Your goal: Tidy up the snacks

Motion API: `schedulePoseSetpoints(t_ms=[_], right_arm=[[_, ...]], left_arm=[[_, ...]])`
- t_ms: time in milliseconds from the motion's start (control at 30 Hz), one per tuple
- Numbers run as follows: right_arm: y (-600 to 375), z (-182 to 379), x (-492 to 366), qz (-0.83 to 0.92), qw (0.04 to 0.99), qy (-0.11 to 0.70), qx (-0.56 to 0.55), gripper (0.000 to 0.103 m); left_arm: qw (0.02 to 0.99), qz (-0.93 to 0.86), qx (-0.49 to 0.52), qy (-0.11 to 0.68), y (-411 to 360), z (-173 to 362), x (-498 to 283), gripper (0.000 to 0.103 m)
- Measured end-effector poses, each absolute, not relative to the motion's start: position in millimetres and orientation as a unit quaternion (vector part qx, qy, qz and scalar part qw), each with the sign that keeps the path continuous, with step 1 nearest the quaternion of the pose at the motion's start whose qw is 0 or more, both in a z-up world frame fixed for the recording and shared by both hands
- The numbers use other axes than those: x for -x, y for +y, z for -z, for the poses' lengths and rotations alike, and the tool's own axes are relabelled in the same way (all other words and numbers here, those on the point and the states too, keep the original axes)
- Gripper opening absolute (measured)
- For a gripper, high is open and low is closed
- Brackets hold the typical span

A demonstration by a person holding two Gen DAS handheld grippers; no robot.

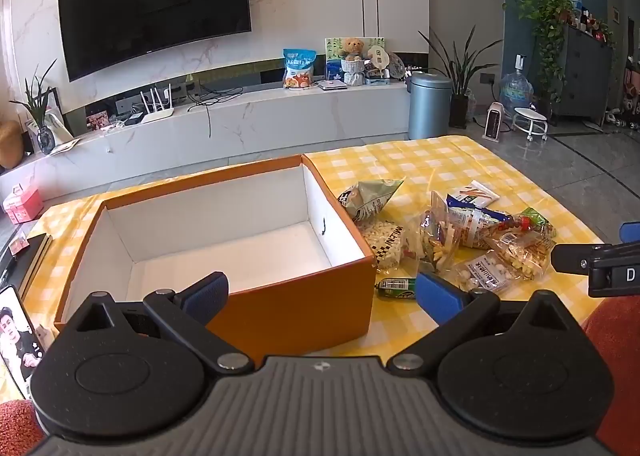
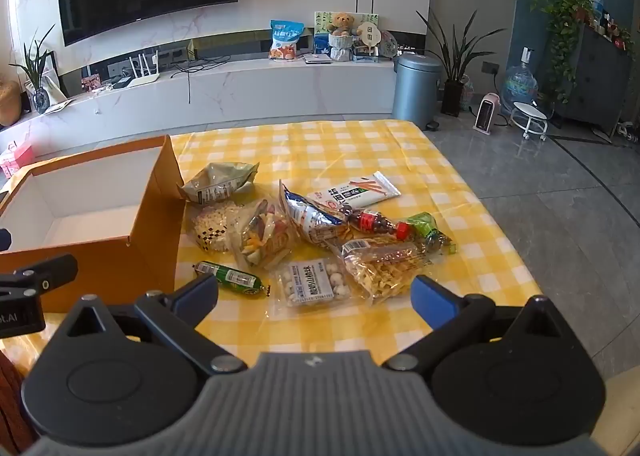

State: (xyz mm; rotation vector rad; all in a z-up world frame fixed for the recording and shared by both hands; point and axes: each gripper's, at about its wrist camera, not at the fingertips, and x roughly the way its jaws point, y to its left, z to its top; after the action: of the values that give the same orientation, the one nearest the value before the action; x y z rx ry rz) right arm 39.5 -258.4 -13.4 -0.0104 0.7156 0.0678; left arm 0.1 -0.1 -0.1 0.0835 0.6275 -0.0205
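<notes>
Beside orange box (image 2: 100, 256), snack packets (image 2: 312, 232), checked cloth (image 2: 360, 144)

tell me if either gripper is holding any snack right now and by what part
Nothing is held. The left gripper and the right gripper both stand open with nothing between the fingers; the snacks lie on the tablecloth beside the orange box.

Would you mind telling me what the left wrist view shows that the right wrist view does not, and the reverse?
Only the left wrist view shows the phone and the books at the table's left edge. Only the right wrist view shows the small cola bottle clearly. Both share the open orange box, the green sausage, the white stick-snack packet, and both grippers, left gripper and right gripper, open and empty.
</notes>
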Motion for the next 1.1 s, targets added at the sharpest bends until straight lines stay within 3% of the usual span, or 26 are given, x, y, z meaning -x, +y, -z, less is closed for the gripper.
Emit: schedulePoseSetpoints(t_ms=[1100], right_arm=[[-255,14,-40,-0.036,0.935,0.353,0.001,0.1]], left_arm=[[0.947,0.008,-0.043,0.318,-3,3,0,0.103]])
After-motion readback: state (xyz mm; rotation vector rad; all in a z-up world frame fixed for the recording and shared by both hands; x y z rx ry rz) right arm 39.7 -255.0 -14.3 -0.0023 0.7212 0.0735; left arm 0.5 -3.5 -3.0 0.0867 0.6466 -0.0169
